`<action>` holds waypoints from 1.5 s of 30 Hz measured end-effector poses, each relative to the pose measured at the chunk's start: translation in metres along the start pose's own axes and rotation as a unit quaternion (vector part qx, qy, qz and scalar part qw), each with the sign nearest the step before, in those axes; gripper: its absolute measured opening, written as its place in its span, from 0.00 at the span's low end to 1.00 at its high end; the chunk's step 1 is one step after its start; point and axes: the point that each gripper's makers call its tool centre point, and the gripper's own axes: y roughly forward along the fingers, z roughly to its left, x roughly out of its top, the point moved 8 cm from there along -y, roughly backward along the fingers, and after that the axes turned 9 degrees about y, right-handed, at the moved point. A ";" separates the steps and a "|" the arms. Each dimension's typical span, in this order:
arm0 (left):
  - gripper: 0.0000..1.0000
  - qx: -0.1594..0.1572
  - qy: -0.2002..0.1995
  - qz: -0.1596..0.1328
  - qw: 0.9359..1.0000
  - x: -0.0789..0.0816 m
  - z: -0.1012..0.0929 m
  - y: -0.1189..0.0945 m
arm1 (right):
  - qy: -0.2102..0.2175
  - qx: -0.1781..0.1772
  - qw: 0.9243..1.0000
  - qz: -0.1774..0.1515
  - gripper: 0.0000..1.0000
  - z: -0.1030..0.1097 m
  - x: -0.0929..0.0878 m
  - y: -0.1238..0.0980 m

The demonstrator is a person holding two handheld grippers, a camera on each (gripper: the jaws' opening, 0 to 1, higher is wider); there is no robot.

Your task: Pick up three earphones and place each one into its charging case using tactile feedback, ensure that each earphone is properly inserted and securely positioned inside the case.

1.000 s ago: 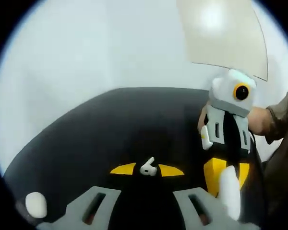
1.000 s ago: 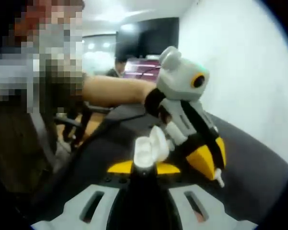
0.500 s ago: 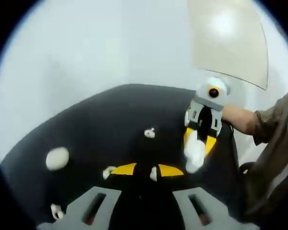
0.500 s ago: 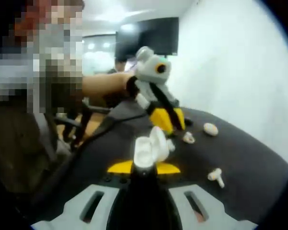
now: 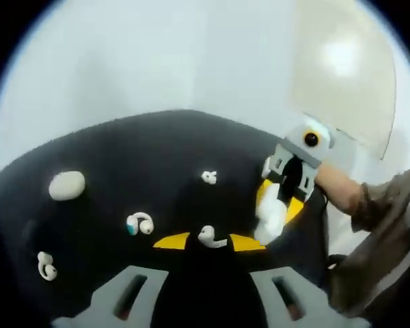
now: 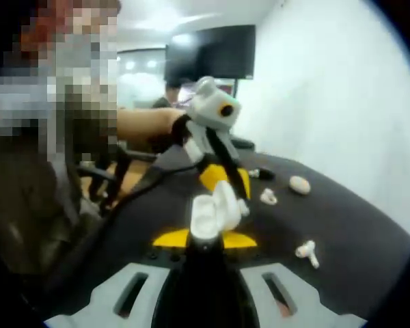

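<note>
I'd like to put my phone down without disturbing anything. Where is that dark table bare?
The far stretch of the table, beyond the oval case and the small earbud, looks bare. It is crowded nearer: the hooked earbud, another earbud, and the right claw holding an open case.

No readable writing anywhere.
The earphones, case and both grippers carry no legible text, label, brand or number.
</note>
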 end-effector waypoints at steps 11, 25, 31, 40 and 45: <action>0.10 -0.009 -0.025 0.001 1.000 -0.003 -0.003 0.009 | -0.003 0.000 1.000 0.000 0.17 0.000 0.000 0.001; 0.08 -0.001 0.094 -0.042 0.995 -0.005 -0.012 -0.007 | -0.001 0.000 1.000 0.000 0.17 0.000 0.000 0.001; 0.08 0.009 0.099 -0.052 0.994 -0.011 -0.008 -0.012 | -0.001 0.000 1.000 0.000 0.17 -0.001 0.000 0.001; 0.08 0.039 0.170 -0.083 0.981 -0.011 -0.014 -0.022 | -0.001 0.000 1.000 0.000 0.17 0.000 0.000 0.001; 0.08 0.063 0.235 -0.106 0.964 0.000 -0.017 -0.033 | -0.001 0.000 1.000 0.000 0.17 0.000 0.000 0.001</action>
